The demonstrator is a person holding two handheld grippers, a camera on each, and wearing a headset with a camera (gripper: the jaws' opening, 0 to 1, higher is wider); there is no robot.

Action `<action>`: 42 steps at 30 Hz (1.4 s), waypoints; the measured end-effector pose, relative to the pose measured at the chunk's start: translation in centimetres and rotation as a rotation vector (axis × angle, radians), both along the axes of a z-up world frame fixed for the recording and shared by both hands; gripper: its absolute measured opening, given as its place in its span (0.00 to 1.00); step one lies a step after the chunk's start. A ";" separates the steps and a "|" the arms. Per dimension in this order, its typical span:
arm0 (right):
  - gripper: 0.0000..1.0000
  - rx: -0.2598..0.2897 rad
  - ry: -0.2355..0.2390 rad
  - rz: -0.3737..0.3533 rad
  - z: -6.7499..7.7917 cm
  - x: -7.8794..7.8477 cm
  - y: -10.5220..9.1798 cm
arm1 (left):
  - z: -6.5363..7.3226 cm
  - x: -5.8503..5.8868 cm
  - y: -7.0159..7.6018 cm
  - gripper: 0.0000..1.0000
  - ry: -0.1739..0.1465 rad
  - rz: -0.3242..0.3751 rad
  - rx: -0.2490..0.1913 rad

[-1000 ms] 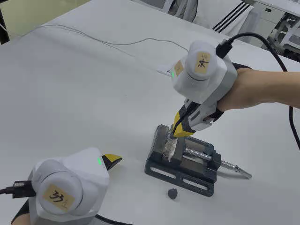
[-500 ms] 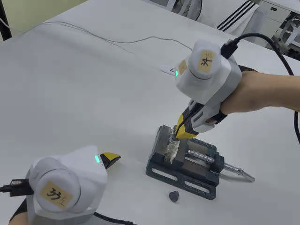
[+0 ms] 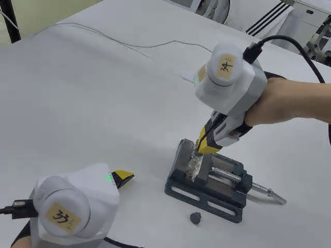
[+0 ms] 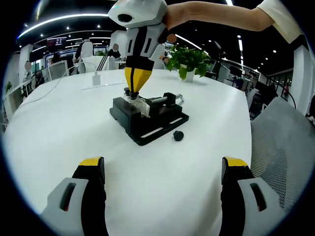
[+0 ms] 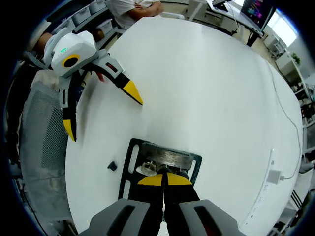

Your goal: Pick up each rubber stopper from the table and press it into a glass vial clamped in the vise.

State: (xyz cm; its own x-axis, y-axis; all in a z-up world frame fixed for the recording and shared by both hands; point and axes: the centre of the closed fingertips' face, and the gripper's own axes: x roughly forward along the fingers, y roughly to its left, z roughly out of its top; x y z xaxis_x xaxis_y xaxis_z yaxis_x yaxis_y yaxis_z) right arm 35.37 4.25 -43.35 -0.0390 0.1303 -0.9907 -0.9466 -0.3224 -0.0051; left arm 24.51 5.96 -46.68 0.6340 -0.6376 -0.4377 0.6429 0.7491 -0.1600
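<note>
A black vise [image 3: 207,199] stands on the white table and clamps clear glass vials [image 3: 195,164]. My right gripper [image 3: 202,150] points down at the vials, its yellow tips shut and touching a vial top; whether a stopper sits under them is hidden. In the right gripper view the shut tips [image 5: 165,179] cover one end of the vise [image 5: 197,164], beside a vial [image 5: 146,168]. One dark rubber stopper [image 3: 195,218] lies loose on the table in front of the vise. My left gripper [image 4: 163,168] is open and holds nothing, low at the near left, aimed at the vise [image 4: 152,123].
A thin grey cable [image 3: 119,42] and a white plug [image 3: 189,77] lie at the far side of the table. The vise's screw handle [image 3: 269,192] sticks out to the right. A mesh chair [image 4: 283,147] stands off the table edge.
The head camera has shifted a little. My right gripper stays shut over the vials and the left gripper stays open at the near left.
</note>
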 end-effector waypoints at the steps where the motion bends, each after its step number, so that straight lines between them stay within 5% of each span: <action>1: 0.00 -0.001 -0.006 -0.003 -0.1 0.1 0.0 | 0.1 0.1 -0.1 0.98 -0.001 -0.001 -0.002; 6: 0.00 -0.001 -0.013 -0.016 0.0 0.2 -0.2 | 1.0 0.6 -0.1 0.98 -0.018 -0.007 0.005; 16: 0.00 0.084 0.012 -0.074 0.3 0.1 -0.3 | 3.2 0.8 0.4 0.98 -0.059 -0.006 0.030; 24: 0.00 0.128 -0.005 -0.019 0.3 -0.1 -0.2 | 3.9 0.5 0.8 0.99 -0.070 0.002 0.050; 42: 0.03 0.166 -0.042 -0.032 0.3 0.4 0.1 | 4.4 -0.2 1.0 0.99 -0.084 0.012 0.065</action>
State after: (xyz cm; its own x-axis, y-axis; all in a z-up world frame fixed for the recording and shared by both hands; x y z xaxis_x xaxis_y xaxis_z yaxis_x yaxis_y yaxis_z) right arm 35.76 4.32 -43.02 0.0088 0.2926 -0.9562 -0.9543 -0.2833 -0.0955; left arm 24.26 6.98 -42.26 0.6774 -0.6021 -0.4226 0.6433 0.7635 -0.0568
